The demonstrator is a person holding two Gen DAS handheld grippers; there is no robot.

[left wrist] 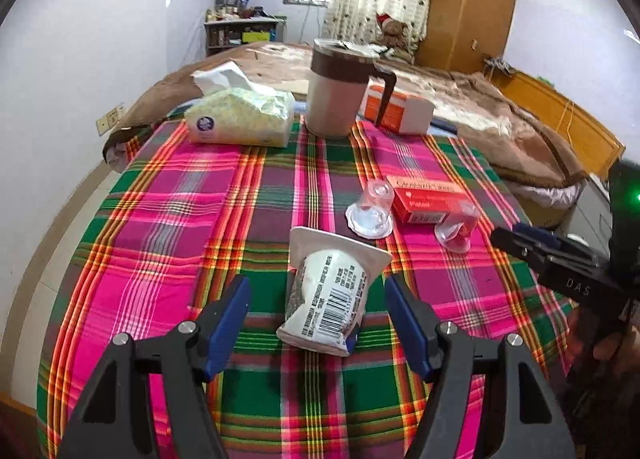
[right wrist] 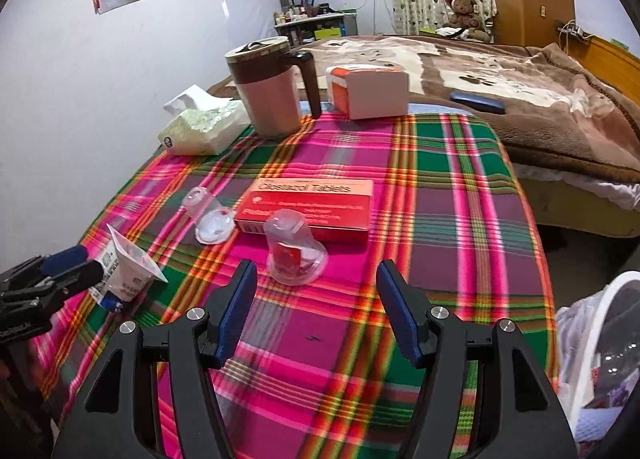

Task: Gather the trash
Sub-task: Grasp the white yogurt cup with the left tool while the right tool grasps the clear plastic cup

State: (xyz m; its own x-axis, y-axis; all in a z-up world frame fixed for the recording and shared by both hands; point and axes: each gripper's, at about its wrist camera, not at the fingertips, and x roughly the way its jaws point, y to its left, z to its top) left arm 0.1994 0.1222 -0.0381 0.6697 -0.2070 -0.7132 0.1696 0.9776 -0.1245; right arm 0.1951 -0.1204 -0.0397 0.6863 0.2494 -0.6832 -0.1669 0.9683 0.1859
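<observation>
White yogurt cup (left wrist: 332, 299) lies between the open left gripper (left wrist: 316, 323); right gripper (right wrist: 316, 311) (also open) has a plastic cup (right wrist: 294, 253) at 12 o'clock.

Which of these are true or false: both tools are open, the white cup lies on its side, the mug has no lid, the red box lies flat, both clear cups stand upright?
1. The left tool and right tool are both open. True.
2. The white cup lies on its side. True.
3. The mug has no lid. False: a lid covers it.
4. The red box lies flat on the tablecloth. True.
5. Both clear cups stand upright. False: one clear cup lies tipped over, the other clear cup sits mouth down.
</observation>
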